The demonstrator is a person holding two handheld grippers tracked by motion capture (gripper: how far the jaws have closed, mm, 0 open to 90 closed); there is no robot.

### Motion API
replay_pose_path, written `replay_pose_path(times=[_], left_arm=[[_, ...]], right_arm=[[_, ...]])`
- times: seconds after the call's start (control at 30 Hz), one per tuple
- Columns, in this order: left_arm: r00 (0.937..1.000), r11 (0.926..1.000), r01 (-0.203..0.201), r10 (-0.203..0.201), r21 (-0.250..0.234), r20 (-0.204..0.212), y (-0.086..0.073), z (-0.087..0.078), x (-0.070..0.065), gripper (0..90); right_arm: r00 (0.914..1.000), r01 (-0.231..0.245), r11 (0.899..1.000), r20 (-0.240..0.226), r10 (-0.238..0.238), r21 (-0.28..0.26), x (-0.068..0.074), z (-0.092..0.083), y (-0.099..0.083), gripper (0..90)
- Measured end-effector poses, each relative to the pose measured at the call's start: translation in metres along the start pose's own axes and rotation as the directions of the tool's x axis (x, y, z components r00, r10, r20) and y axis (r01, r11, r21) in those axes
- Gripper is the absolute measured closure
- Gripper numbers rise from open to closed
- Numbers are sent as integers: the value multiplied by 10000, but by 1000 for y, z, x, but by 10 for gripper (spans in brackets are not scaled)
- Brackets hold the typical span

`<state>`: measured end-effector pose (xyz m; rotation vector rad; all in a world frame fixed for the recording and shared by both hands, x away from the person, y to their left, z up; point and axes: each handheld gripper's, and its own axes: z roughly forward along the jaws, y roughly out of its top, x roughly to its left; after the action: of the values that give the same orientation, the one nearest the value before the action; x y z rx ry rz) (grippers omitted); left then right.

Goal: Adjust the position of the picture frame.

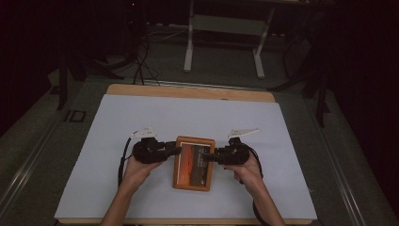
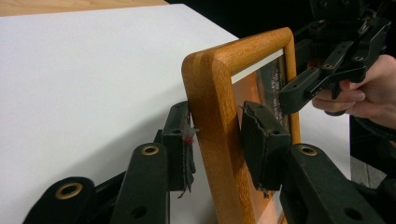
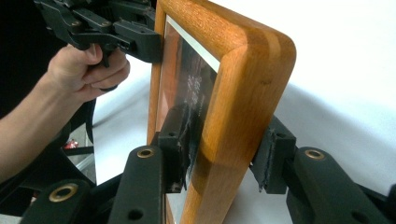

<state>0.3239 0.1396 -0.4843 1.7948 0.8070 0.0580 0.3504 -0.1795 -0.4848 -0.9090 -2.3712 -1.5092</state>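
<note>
A wooden picture frame (image 1: 190, 175) with a dark orange picture lies lengthwise near the front middle of the white sheet (image 1: 141, 117). My left gripper (image 1: 178, 149) is shut on its left rail near the far corner, and the pads squeeze the wood (image 2: 210, 84) from both faces in the left gripper view. My right gripper (image 1: 207, 157) is shut on the right rail (image 3: 243, 56), one pad on the glass side and one behind. Each gripper view shows the other gripper (image 2: 299, 93) (image 3: 140, 42) across the frame, held in a hand.
The white sheet covers most of a wooden table (image 1: 188, 91). Its left, right and far parts are bare. Beyond the table stand a white metal stand (image 1: 223, 28) and floor cables (image 1: 141, 66) in a dark room.
</note>
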Motion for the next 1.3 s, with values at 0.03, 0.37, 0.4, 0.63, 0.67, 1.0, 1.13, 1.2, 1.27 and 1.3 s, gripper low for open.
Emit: replay_pose_path(times=[0.03, 0.37, 0.4, 0.63, 0.67, 1.0, 1.13, 1.2, 1.27, 1.3], left_arm=[[10000, 10000, 64, -64, -4, 23, 0, 0, 1, 647], [9972, 9973, 731, -730, 19, -138, -4, 4, 12, 638], [9963, 9964, 849, -849, 11, -144, -4, 5, 13, 638], [9898, 9899, 1402, -1395, 232, -278, -7, 14, 23, 611], [9874, 9873, 1554, -1543, 320, -363, -8, 16, 26, 607], [9675, 9663, 2489, -2451, 649, -614, -13, 34, 38, 563], [9514, 9485, 3041, -2977, 883, -787, -16, 40, 44, 546], [9439, 9401, 3278, -3217, 938, -744, -18, 42, 48, 542], [9442, 9402, 3276, -3221, 934, -693, -19, 43, 49, 541], [9442, 9402, 3276, -3221, 934, -693, -19, 43, 49, 540]], right_arm=[[10000, -20, 10000, 3, 20, 4, -1, 0, 0, 604], [9958, -915, 9957, 38, 915, -156, -12, 12, 5, 570], [9944, -1054, 9943, 94, 1056, -181, -13, 13, 4, 561], [9779, -1871, 9823, 931, 1874, -121, -16, 26, 5, 485], [9751, -1950, 9808, 1061, 1948, -81, -17, 29, 6, 474], [9413, -3072, 9516, 1477, 3034, 32, -31, 42, 4, 417], [9259, -3474, 9376, 1636, 3406, 142, -38, 49, 3, 393], [9148, -3679, 9297, 1849, 3591, 146, -40, 52, 4, 388], [9093, -3750, 9270, 1994, 3652, 121, -41, 52, 4, 390], [9094, -3735, 9276, 2019, 3638, 112, -41, 51, 4, 393]])
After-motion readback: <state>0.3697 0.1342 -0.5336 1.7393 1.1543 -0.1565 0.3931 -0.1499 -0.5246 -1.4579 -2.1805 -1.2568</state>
